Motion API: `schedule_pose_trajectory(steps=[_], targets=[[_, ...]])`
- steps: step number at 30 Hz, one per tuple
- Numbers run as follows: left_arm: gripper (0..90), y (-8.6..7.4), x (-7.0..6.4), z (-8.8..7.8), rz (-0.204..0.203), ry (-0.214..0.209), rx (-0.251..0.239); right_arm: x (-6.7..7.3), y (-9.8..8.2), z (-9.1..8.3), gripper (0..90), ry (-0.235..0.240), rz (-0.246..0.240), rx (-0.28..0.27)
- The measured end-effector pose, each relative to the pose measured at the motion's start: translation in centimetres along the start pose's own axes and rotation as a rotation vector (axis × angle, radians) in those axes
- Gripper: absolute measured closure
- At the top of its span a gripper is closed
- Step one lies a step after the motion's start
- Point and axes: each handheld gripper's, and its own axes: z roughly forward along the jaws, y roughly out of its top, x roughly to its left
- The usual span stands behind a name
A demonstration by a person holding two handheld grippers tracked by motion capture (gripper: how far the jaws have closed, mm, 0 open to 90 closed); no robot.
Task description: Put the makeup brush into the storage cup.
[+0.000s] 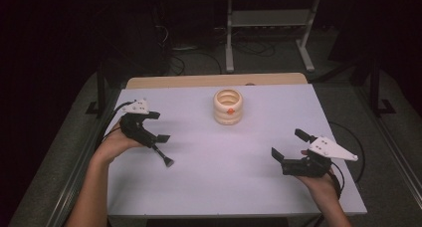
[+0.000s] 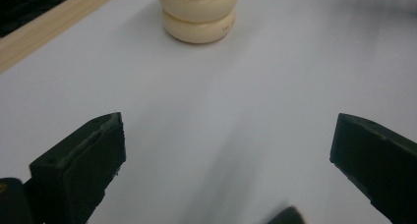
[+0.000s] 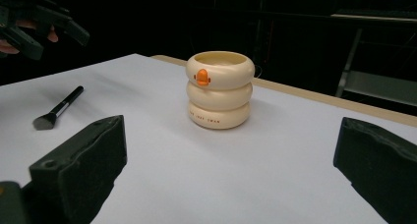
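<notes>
Nearest the person, at the right of the table [image 1: 239,187], the right gripper [image 1: 287,146] is held in a hand [image 1: 321,184] just above the white top; its jaws stand wide apart with nothing between them, and in the right gripper view they frame the cup from either side of the bare surface. Farther in and to the left, the left gripper [image 1: 157,126] is held in the other hand [image 1: 112,145]; its jaws are also spread wide and empty, and in the left gripper view they rise at both lower corners with white table between them. Just to the near right of that gripper a small black brush [image 1: 162,156] lies flat on the table, bristles toward the near side; whether its handle end touches the gripper cannot be told; in the right gripper view the brush [image 3: 56,109] lies alone on the white top, apart from the cup. Farther still, around the middle of the table toward its far edge, stands a cream cup [image 1: 228,106] shaped like three stacked rings, upright, with a small orange mark on its upper ring; it is well apart from both grippers. Beyond it a strip of bare wood runs along the far edge of the table.
</notes>
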Motion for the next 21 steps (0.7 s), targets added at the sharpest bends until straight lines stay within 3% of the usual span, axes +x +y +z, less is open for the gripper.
schedule_pose_trajectory(steps=[12,21], targets=[[0.1,-0.41,-0.07,0.6,0.047,0.007,0.133,-0.06,-0.02,0.01,0.0,0.001,0.001,0.001],[0.1,-0.87,-0.02,0.67,0.038,0.014,0.188,-0.02,-0.01,0.03,0.0,0.003,0.001,0.001]])
